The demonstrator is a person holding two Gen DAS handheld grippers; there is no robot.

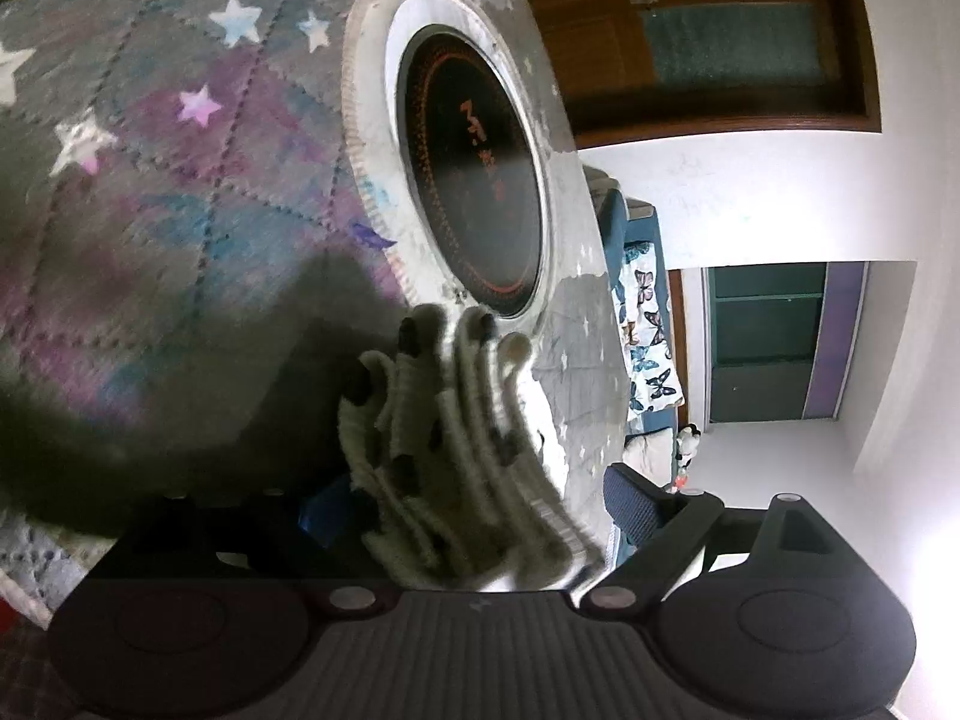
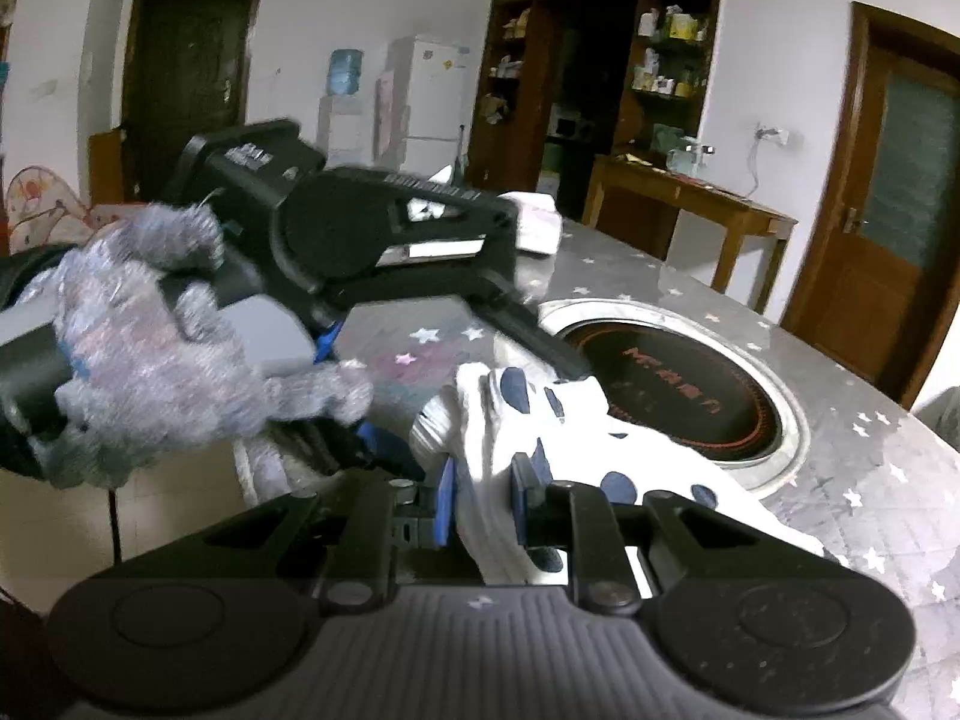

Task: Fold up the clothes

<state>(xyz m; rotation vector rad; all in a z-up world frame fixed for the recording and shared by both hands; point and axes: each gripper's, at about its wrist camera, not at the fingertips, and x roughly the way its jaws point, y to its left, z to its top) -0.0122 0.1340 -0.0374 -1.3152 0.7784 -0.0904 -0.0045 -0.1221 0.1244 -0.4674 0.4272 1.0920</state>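
A white garment with dark blue spots (image 2: pixel 540 420) is held up over the round table's edge. My right gripper (image 2: pixel 483 504) is shut on a bunched fold of it between its blue pads. In the left wrist view the same garment (image 1: pixel 462 438) hangs bunched in pleats between the fingers of my left gripper (image 1: pixel 474 516); the right finger (image 1: pixel 636 504) stands well apart and the left finger is in shadow. The left gripper's body (image 2: pixel 372 240), held by a gloved hand (image 2: pixel 150 336), reaches across in the right wrist view with its tip at the garment's top.
The round table (image 2: pixel 870 450) has a star-patterned cover (image 1: pixel 150 180) and a black induction cooker (image 2: pixel 678 396) set in its middle. A folded white cloth (image 2: pixel 537 222) lies at the far side. A wooden side table (image 2: pixel 690 192), doors and a fridge stand behind.
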